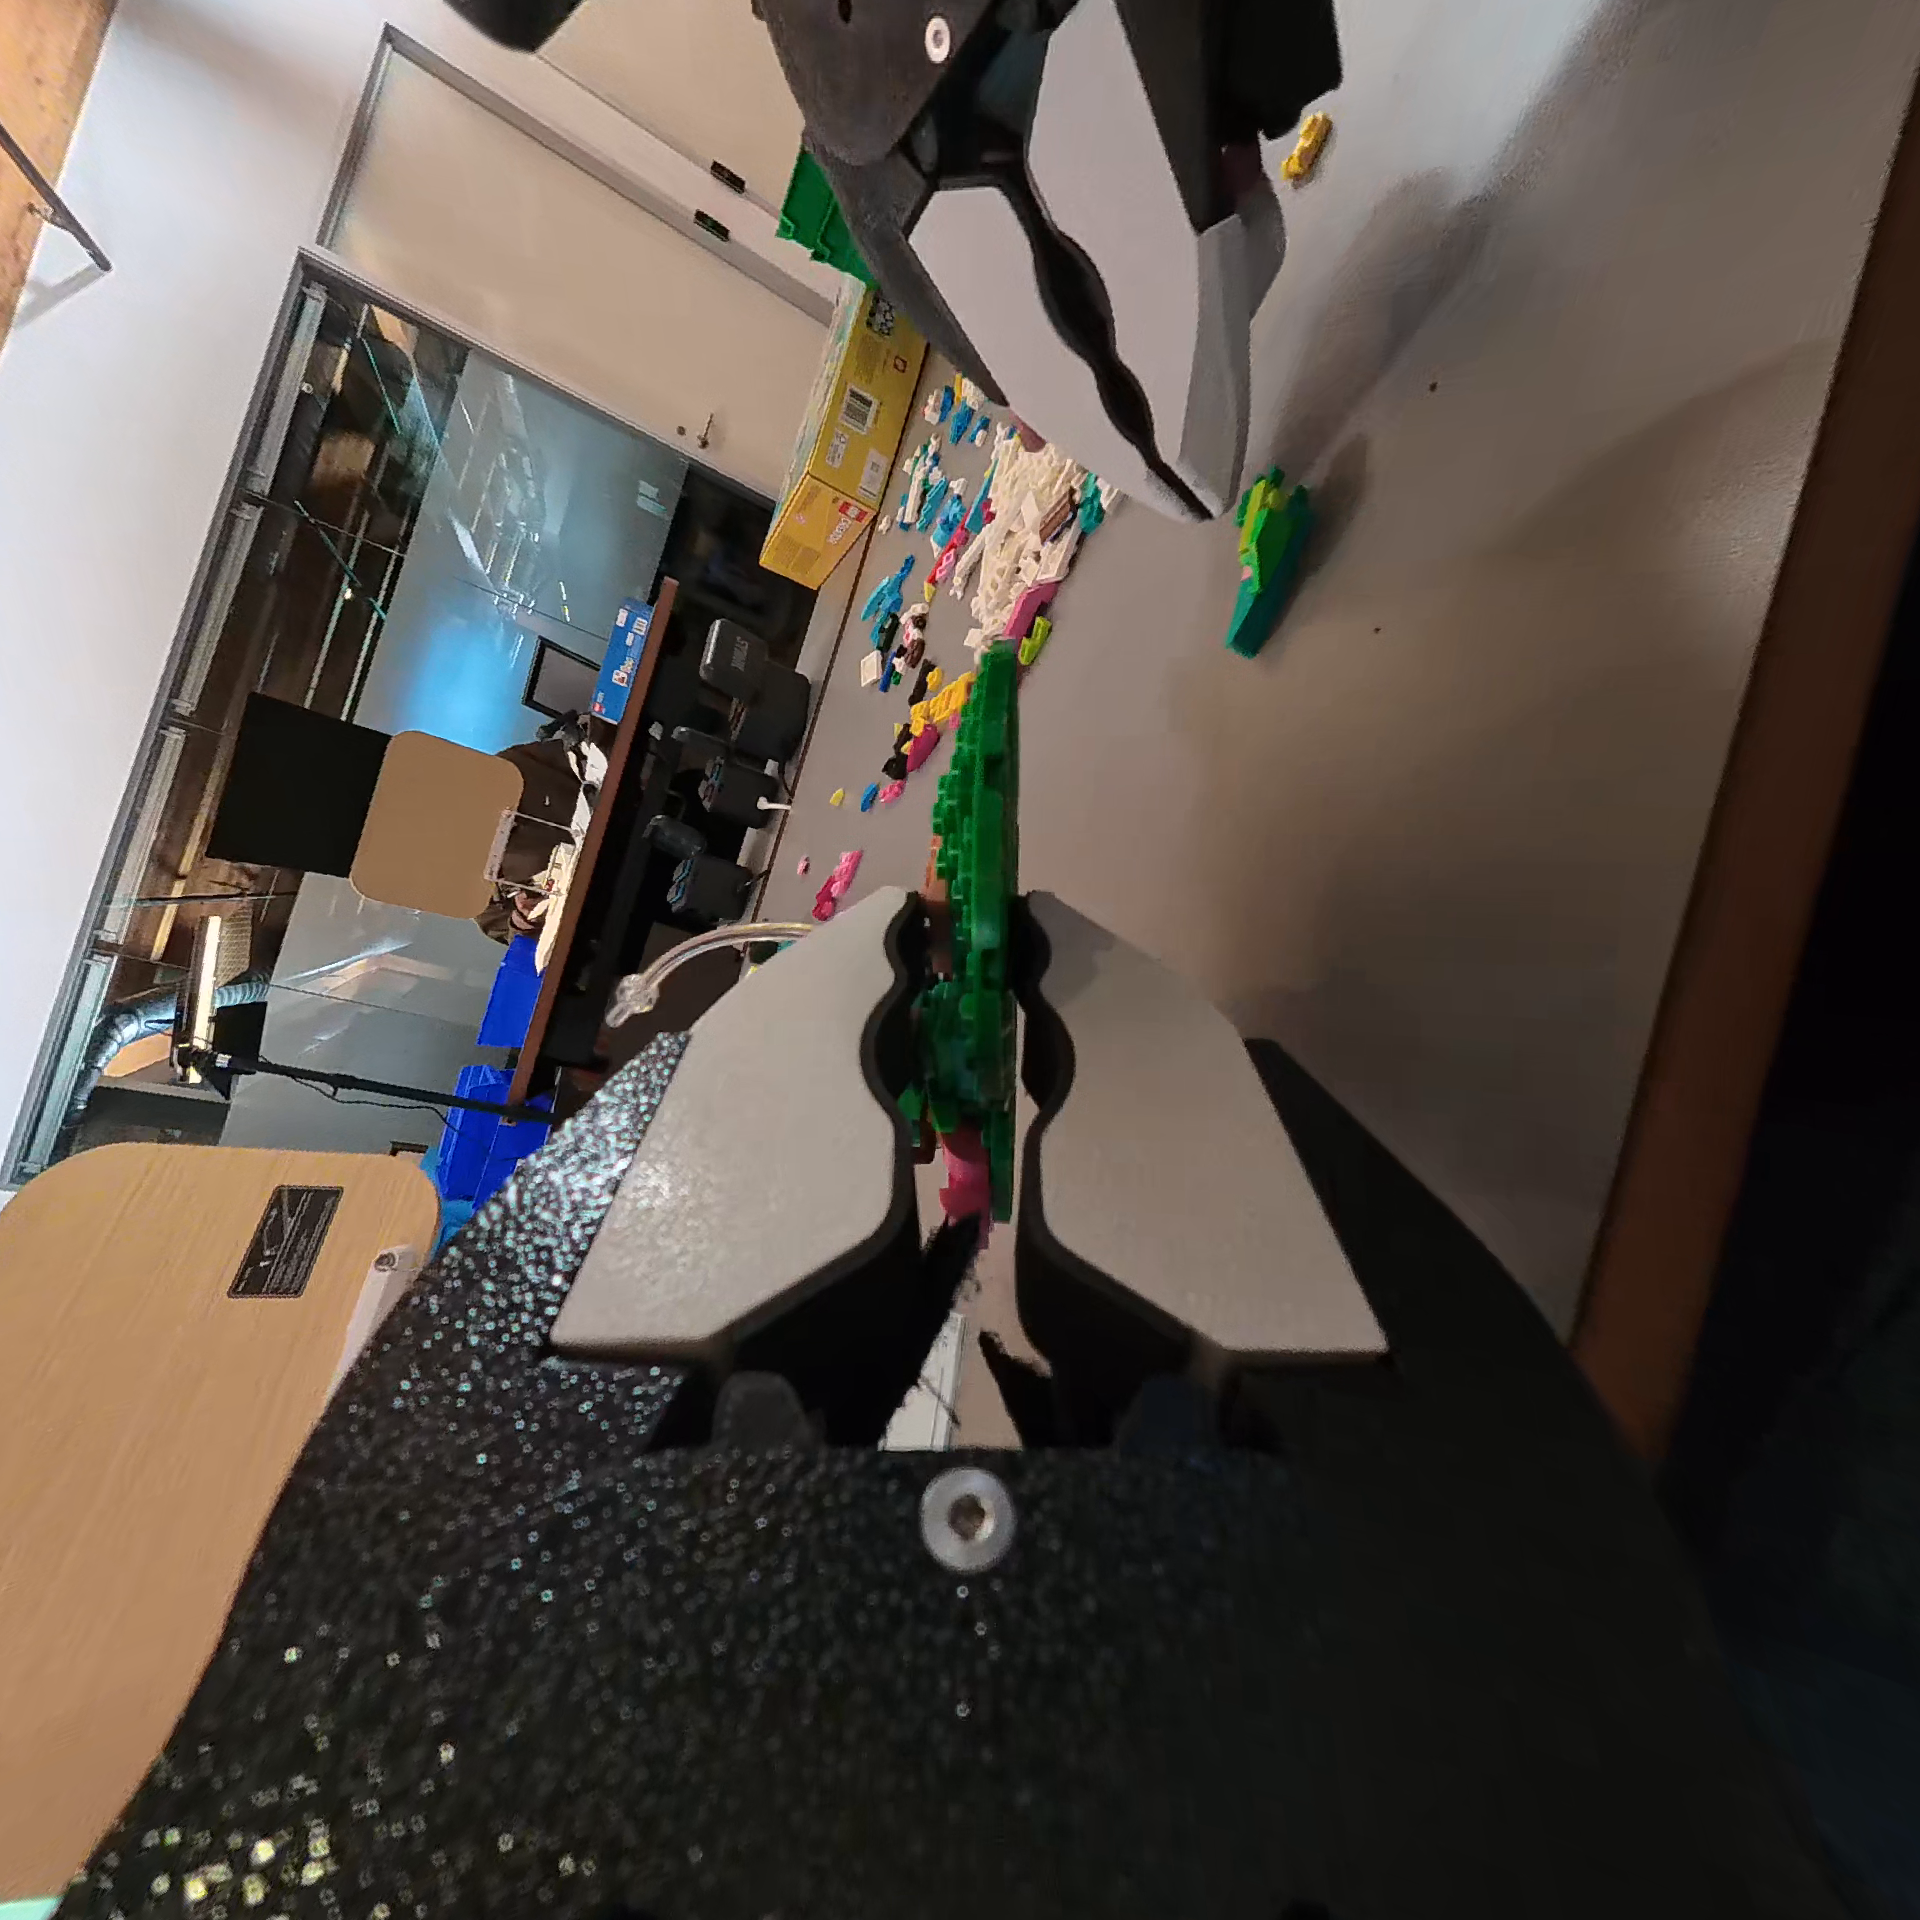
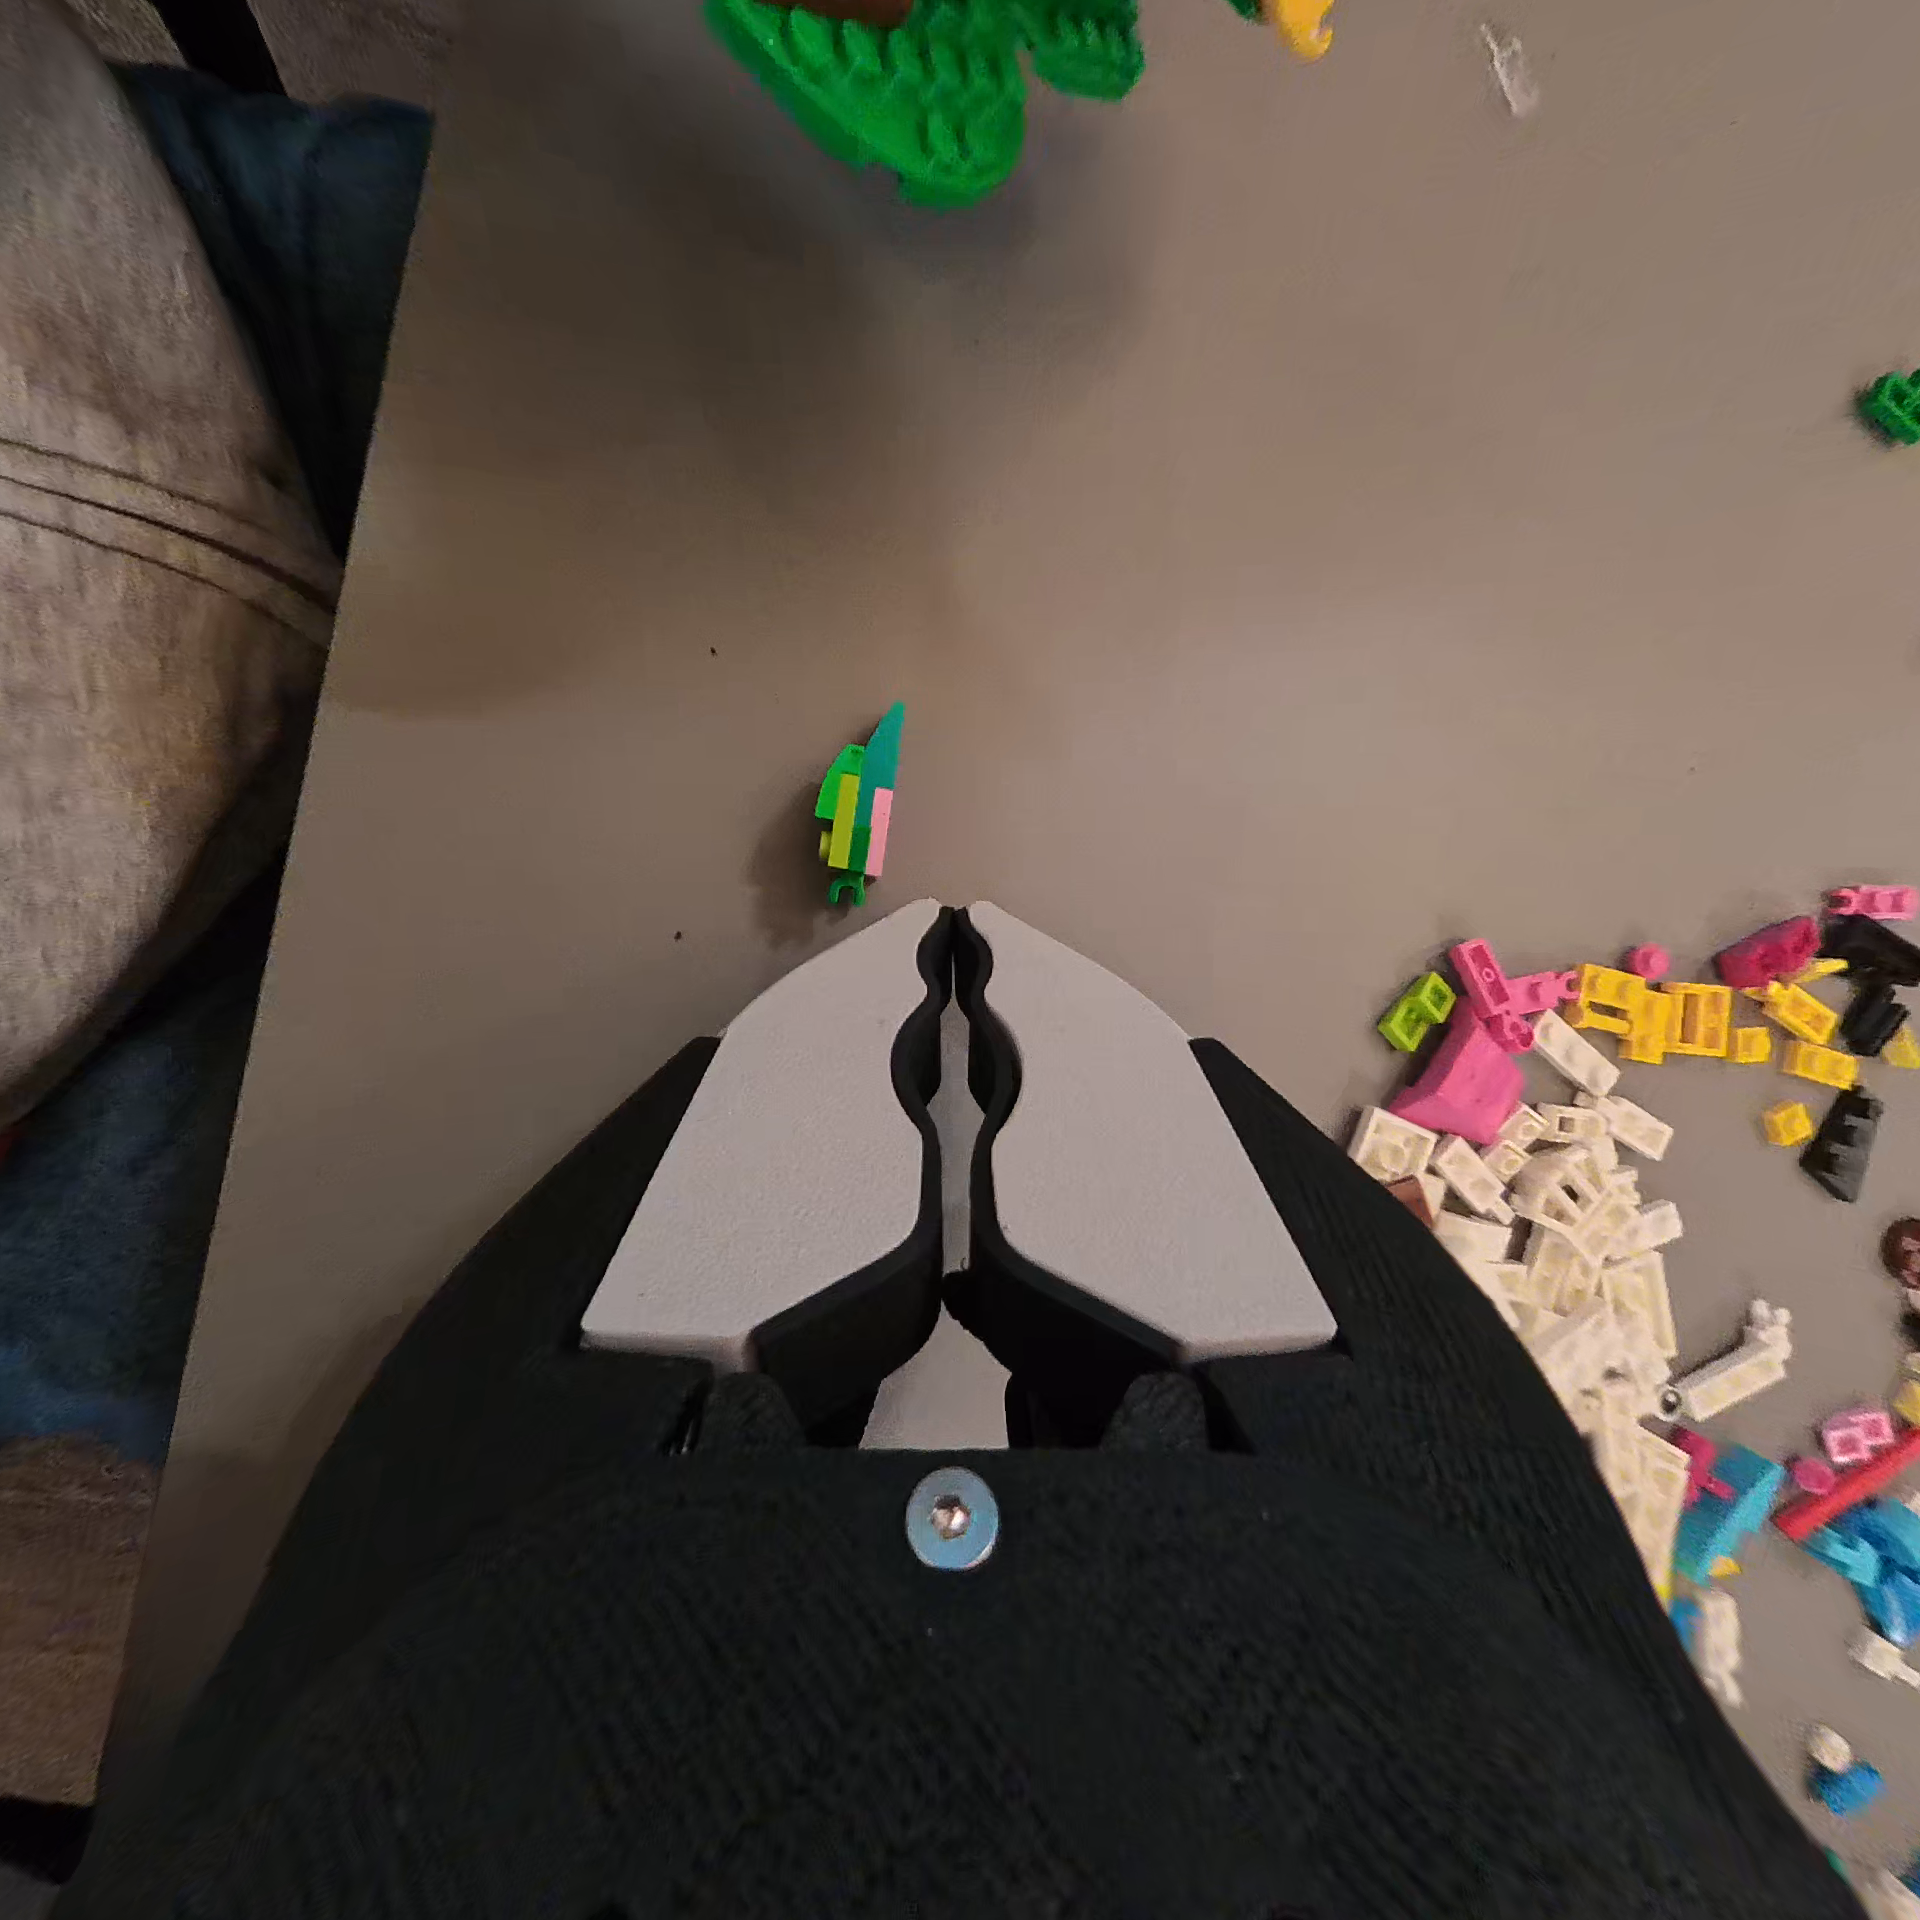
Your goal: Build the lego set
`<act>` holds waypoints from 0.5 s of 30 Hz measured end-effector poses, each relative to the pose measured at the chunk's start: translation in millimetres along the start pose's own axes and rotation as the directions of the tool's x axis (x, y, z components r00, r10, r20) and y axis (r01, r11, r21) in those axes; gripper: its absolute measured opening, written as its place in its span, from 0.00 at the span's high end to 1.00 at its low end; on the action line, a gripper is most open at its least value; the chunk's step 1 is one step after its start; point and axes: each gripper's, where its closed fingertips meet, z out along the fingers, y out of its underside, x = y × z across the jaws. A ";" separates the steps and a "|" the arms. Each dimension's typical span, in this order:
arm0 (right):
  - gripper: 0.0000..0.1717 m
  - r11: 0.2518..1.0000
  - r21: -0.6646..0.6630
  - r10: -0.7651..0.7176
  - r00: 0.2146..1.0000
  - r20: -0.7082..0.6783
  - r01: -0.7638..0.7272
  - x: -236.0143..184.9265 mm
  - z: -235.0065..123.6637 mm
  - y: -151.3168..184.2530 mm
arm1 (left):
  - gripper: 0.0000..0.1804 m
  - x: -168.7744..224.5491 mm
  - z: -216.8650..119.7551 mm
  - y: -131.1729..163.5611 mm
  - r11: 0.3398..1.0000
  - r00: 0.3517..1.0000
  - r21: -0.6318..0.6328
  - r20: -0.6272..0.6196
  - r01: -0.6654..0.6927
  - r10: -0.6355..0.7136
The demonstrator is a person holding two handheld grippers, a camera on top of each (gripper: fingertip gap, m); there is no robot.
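Yellow box [image 1: 847,447] contents hidden, left gripper [image 1: 966,925] clamping green brick plate [image 1: 982,831]

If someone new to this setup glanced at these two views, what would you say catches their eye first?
First, the flat green toy-brick plate assembly, held edge-on between the pads of the left hand-held gripper above the grey tabletop. Next, the right hand-held gripper, shut with nothing in it, its tips just short of a small green, teal and pink brick piece. To its right sprawls a bright pile of loose white, pink and yellow bricks.
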 end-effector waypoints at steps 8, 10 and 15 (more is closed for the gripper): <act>1.00 0.994 0.026 0.104 0.987 0.123 -0.108 -18.0 4.0 -3.0 | 0.91 1.3 2.1 3.4 1.000 1.000 -0.006 0.002 0.024 -0.024; 1.00 0.993 0.035 0.109 0.984 0.138 -0.114 -21.2 5.5 -5.4 | 0.91 1.1 3.2 3.8 1.000 1.000 -0.008 0.006 0.023 -0.023; 1.00 0.990 0.078 0.104 0.977 0.189 -0.120 -32.0 10.1 -17.9 | 0.91 4.4 4.5 3.4 1.000 1.000 -0.005 -0.010 0.020 -0.020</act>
